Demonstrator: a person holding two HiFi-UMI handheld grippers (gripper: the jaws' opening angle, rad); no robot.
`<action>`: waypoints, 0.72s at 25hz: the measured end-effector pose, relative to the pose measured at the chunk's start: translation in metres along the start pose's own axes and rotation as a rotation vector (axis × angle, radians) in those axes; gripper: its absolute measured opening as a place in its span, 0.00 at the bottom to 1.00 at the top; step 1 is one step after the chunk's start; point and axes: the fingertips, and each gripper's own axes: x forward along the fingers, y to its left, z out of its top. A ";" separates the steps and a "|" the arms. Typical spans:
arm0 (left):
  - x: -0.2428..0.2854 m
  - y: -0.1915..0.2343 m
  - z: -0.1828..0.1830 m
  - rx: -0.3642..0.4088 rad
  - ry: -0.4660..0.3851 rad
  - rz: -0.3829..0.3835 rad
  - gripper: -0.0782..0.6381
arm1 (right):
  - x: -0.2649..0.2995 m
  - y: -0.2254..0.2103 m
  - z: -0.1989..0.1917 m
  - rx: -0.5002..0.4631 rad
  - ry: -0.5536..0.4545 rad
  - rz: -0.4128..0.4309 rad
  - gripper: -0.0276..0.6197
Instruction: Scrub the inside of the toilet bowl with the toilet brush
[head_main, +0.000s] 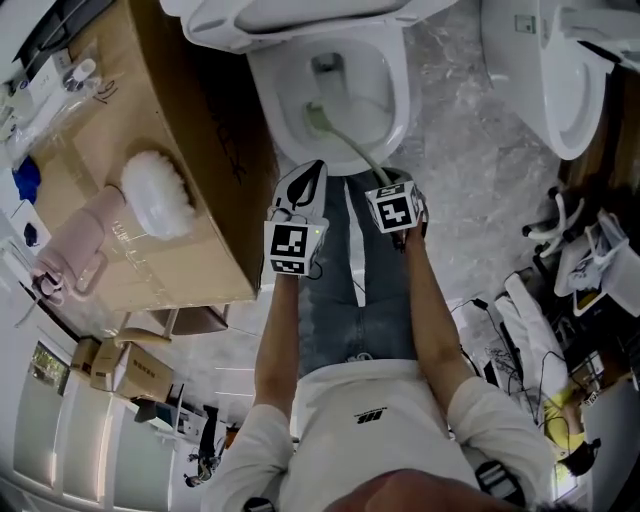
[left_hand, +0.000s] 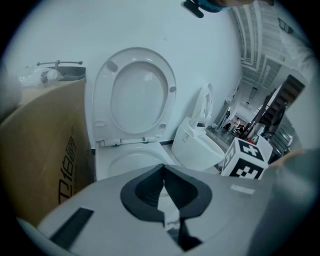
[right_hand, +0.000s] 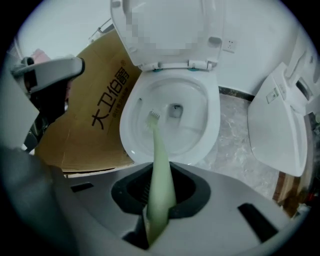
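Clamping the pale green toilet brush (right_hand: 160, 160) by its handle, the right gripper (right_hand: 159, 195) sits over the front rim of the toilet bowl (right_hand: 214, 120) — the brush slants down inside, its head (small, short-bristled) low in the bowl just beside the drain hole (right_hand: 175, 111). The left gripper (left_hand: 164, 182) hovers close beside the right — jaws pressed together, nothing between them. A cardboard box (head_main: 190, 100) stands at the bowl's left.

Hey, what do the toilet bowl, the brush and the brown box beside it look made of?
Toilet bowl: likely glazed white ceramic, smooth with glossy highlights.
Toilet brush: probably plastic, pale green, matte, slim moulded handle.
Box: brown cardboard, dull surface with printed black characters.
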 end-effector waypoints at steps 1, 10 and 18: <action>-0.004 -0.003 0.004 0.003 -0.004 0.000 0.12 | -0.010 0.001 0.004 -0.013 -0.025 -0.003 0.11; -0.048 -0.035 0.065 0.027 -0.066 -0.012 0.12 | -0.131 0.013 0.048 -0.057 -0.210 -0.022 0.11; -0.091 -0.054 0.130 0.032 -0.126 -0.005 0.12 | -0.236 0.035 0.089 -0.115 -0.404 -0.035 0.11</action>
